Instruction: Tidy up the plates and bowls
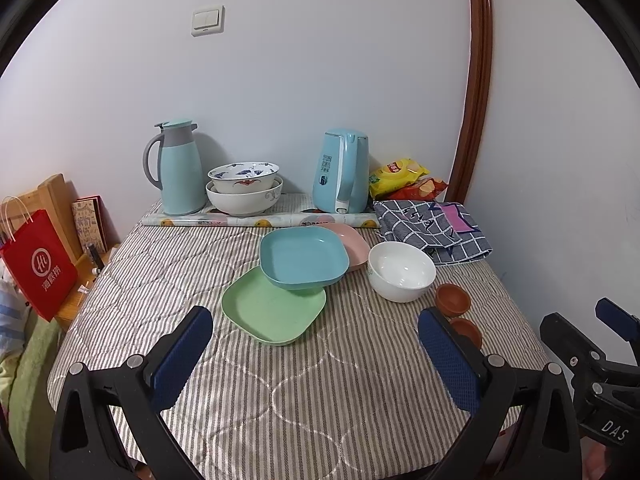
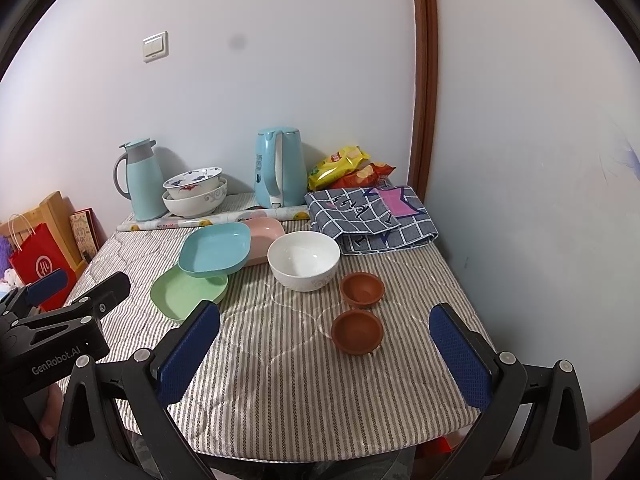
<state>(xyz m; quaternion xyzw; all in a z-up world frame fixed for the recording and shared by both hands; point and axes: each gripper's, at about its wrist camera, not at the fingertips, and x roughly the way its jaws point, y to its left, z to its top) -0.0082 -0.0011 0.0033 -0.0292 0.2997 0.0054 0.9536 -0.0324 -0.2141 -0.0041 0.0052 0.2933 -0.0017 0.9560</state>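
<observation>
"GenRobot.AI" marks left tongs [image 2: 48, 292]; right tongs [image 1: 616, 320] read "DAS".

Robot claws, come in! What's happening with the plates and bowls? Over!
Left claw and right claw open, empty, above near table edge. Blue plate sits tilted across green plate and pink plate. White bowl untouched. Nothing blocking.

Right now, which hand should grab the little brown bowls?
Probably right. The two small brown bowls lie just ahead of the right gripper, between its open jaws. The left gripper, also open, faces the green plate instead.
</observation>
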